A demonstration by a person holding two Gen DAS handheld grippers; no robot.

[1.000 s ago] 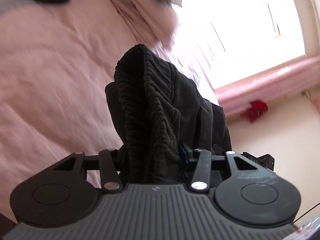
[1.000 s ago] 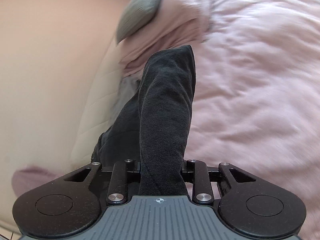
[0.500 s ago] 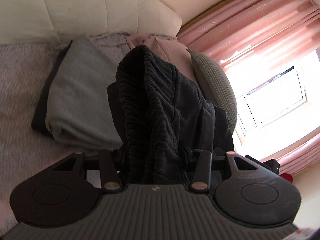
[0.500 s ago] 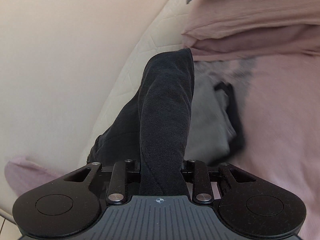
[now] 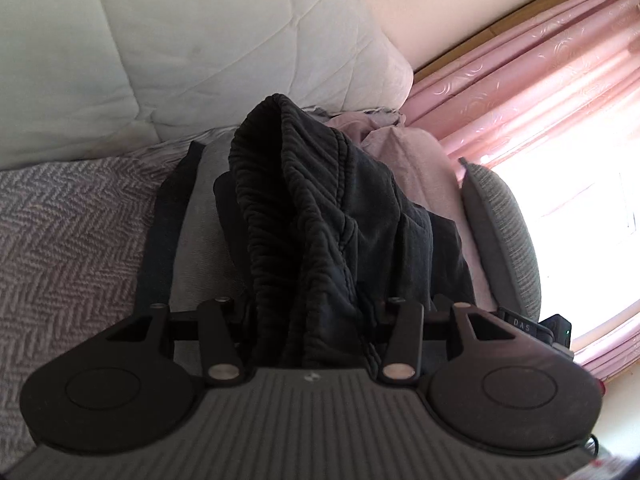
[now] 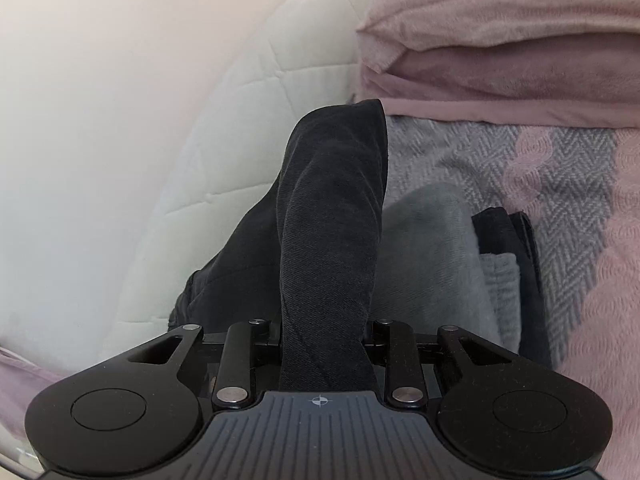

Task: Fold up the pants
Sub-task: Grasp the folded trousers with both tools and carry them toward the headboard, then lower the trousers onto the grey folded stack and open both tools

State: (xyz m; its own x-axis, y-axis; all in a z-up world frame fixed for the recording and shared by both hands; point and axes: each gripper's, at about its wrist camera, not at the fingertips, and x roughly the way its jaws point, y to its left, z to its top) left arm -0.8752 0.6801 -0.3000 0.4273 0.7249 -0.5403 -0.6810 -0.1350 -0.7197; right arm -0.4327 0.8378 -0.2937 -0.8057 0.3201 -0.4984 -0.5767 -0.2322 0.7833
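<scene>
Above the grey herringbone bedspread (image 5: 72, 232), both grippers carry the black pants: the left gripper (image 5: 312, 320) is clenched on the bunched, ribbed elastic waistband end of the black pants (image 5: 304, 208), and the right gripper (image 6: 326, 336) is clamped on a smoother fold of the same garment (image 6: 332, 216), probably the leg end. A second ago the left camera looked across a pink blanket toward a bright window, and the right one toward a beige wall; both views have since swung round to the head of the bed, where a white quilted headboard cushion (image 5: 180, 48) stands behind a stack of folded clothes, a grey garment (image 6: 432, 248) lying on a darker one (image 6: 516, 248). The bundle in each claw keeps the same shape throughout, so neither grip has slipped during the carry. Pink curtains (image 5: 540, 80) and a grey cushion (image 5: 500, 232) sit to the right in the left wrist view, and folded pink bedding (image 6: 500, 60) lies beyond the stack in the right wrist view. Judging by this, the folding itself looks finished, and the folded pants are being brought to the pile; what remains is lowering them squarely onto the grey garment and letting go with both claws.
</scene>
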